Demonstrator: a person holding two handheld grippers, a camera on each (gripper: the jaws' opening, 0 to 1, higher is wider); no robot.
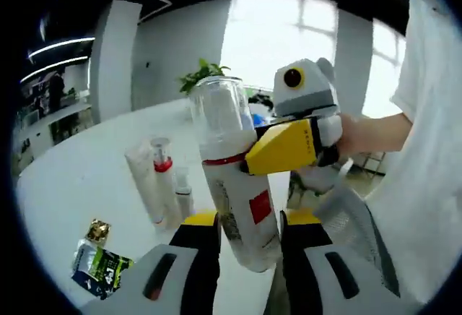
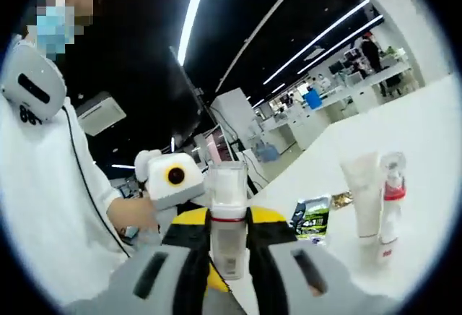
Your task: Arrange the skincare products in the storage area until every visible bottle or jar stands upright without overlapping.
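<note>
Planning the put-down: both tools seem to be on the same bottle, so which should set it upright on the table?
Probably left. The left tool clamps the spray bottle around its lower body, giving control of the base, while the right tool only pinches the neck below the clear cap.

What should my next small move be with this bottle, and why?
Probably lower the bottle toward the bare table beside the standing tube and set it upright. Both grippers are clamped on it in mid-air: the left gripper around its body, the right gripper at its red band, so it isn't yet placed.
</note>
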